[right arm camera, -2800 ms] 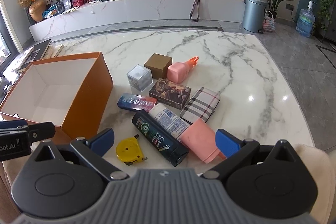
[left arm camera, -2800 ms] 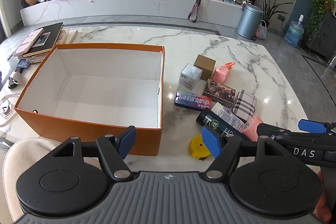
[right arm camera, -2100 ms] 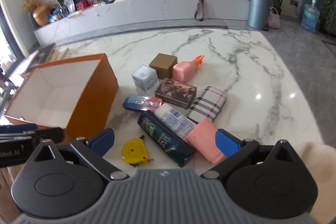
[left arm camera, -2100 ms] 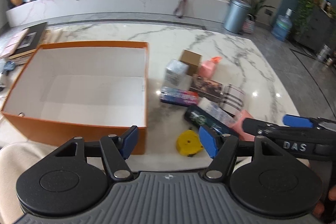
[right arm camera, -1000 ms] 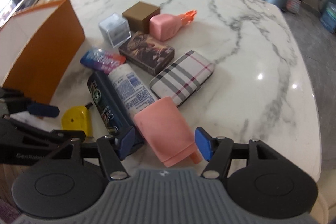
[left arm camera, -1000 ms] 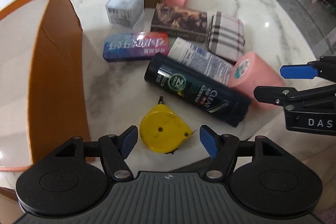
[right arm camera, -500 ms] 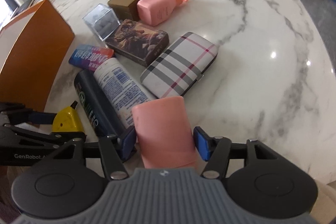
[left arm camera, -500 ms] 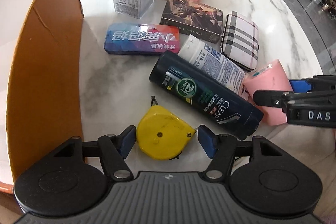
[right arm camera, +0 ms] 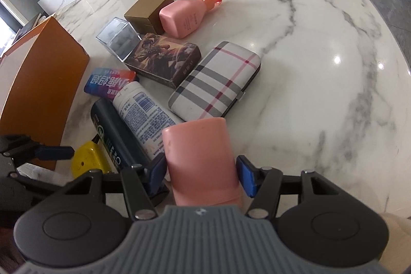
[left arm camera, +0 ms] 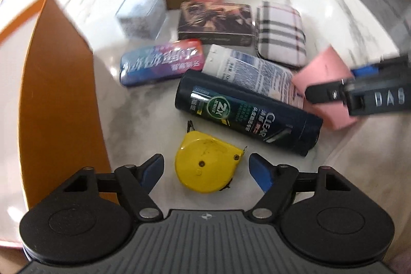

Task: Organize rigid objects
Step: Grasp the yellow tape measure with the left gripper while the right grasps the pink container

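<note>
orange cardboard box: far left, its wall just beside the clutter
left gripper: jaws wide, yellow tape measure between the pads, gaps both sides
dark shampoo bottle: lying flat, just past the tape measure
right gripper: narrow, straddling pink cylindrical cap; contact unclear
white marble table: bare stretch right of the plaid case
</note>
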